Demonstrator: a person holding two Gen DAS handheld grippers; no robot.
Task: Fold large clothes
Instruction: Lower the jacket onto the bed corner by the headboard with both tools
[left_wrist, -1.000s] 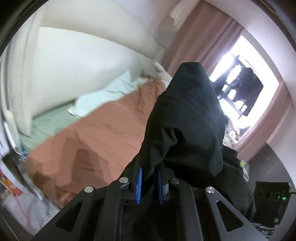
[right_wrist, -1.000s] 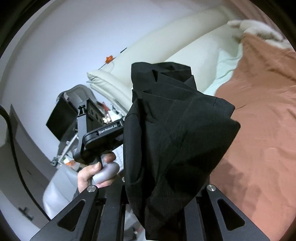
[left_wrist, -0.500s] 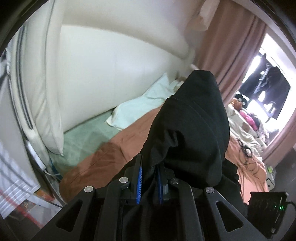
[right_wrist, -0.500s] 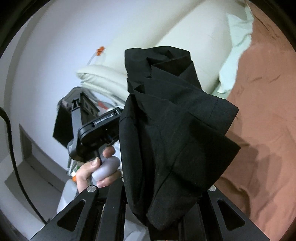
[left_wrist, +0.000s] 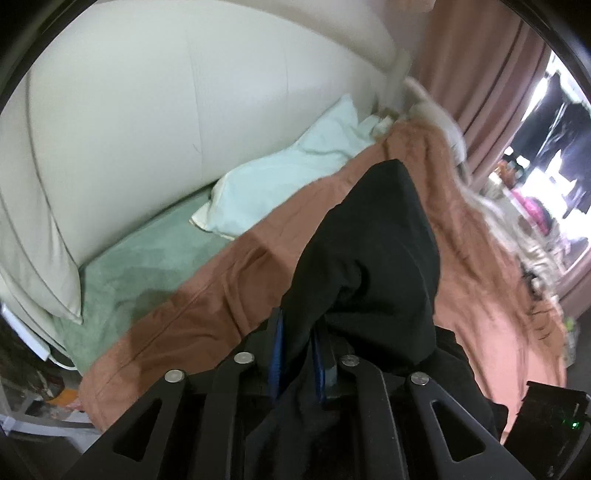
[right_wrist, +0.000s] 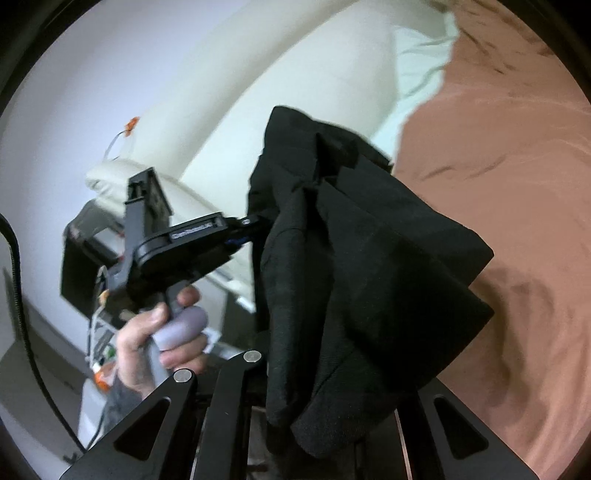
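Observation:
A black garment hangs bunched over a bed with a brown blanket. My left gripper has a fold of it between its blue pads; the jaws are opening slightly, and the cloth still sits pinched between them. In the right wrist view the same garment drapes over my right gripper and hides its fingertips, which stay shut on the cloth. The left gripper reaches into the garment from the left, with a hand on its grey handle.
A cream padded headboard stands behind the bed. A pale pillow and a green sheet lie at its head. Pink curtains and a bright window are at the right. Clutter sits on the floor at the left.
Both grippers have come down and in towards the bed with the garment. The headboard and blanket look nearer. The left gripper's pads stand a little wider apart.

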